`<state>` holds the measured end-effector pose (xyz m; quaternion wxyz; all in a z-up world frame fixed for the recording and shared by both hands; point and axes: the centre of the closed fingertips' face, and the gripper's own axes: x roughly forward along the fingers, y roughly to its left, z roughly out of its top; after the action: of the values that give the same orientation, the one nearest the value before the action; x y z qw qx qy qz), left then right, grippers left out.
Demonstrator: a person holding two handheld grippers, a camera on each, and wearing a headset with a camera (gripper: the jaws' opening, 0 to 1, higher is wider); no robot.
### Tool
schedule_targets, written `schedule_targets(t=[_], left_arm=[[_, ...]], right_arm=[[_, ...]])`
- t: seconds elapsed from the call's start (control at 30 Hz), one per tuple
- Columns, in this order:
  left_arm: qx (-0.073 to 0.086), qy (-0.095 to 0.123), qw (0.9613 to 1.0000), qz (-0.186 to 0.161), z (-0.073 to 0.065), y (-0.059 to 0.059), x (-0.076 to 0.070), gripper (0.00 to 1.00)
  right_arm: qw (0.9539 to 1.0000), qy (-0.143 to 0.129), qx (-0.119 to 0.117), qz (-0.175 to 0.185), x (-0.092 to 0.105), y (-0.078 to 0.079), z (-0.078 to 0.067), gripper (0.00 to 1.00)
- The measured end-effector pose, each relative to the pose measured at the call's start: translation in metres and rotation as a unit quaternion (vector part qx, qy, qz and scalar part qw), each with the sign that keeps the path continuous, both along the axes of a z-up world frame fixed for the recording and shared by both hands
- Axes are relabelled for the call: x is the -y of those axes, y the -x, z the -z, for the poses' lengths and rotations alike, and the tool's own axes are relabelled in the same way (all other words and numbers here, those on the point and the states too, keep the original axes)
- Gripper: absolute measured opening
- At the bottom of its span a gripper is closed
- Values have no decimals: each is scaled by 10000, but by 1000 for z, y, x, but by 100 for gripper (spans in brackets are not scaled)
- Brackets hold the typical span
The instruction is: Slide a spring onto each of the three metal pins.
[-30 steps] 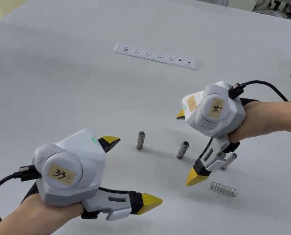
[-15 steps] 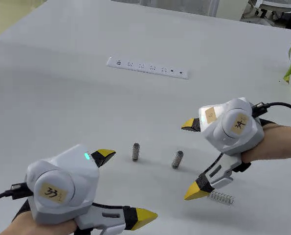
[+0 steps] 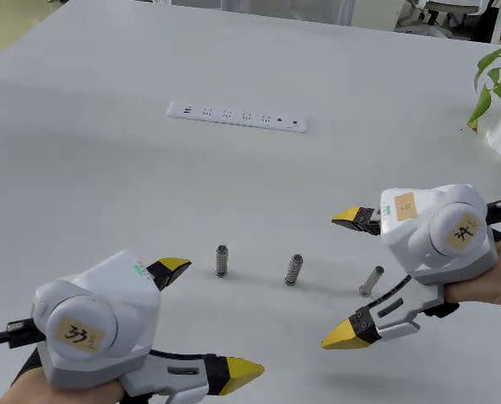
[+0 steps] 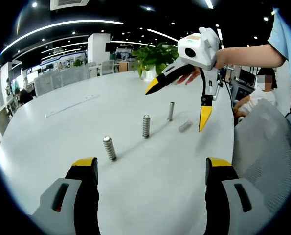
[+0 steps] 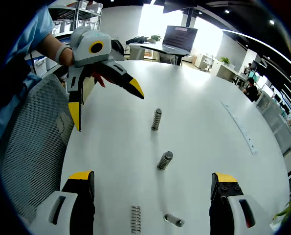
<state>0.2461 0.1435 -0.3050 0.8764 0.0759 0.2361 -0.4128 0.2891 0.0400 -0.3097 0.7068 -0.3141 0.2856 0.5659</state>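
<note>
Workbench (image 3: 90, 151): pale flat top; the three pins stand on it in a row before the person.
Power strip (image 3: 236, 116): lies well behind the row, judged no part of the work.
Left gripper (image 3: 208, 318): jaws spread wide, nothing between them; held low near the row's left end, probably idle.
Right gripper (image 3: 345, 276): jaws likewise parted and empty, hovering by the row's right end — judged so because the unfinished pair lies there.
Left sprung pin (image 3: 221, 261), middle sprung pin (image 3: 293, 269): upright, each wearing its spring.
Bare pin (image 3: 370, 280): right end of the row, no spring on it.
Loose spring (image 5: 135, 219): on its side just beside the bare pin — it likely needs lifting and upending before it will slide on.
</note>
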Motion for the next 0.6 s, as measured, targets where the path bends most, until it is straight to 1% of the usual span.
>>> schedule_targets(t=[0.03, 0.17, 0.3, 0.47, 0.6], left_arm=[[-5, -13, 10000, 22, 1, 1, 0, 90], [-22, -35, 10000, 87, 2, 3, 2, 90], [-31, -47, 9999, 152, 2, 6, 5, 90], [-60, -77, 9997, 209, 5, 7, 7, 90], [-59, -66, 9997, 249, 5, 7, 10, 90]], right_arm=[[9999, -75, 18, 81, 2, 1, -2, 99], [9996, -129, 47, 255, 13, 4, -5, 99], [9984, -230, 67, 507, 27, 7, -8, 99], [9970, -253, 15, 728, 43, 15, -6, 99], [9946, -347, -33, 981, 55, 22, -4, 99]])
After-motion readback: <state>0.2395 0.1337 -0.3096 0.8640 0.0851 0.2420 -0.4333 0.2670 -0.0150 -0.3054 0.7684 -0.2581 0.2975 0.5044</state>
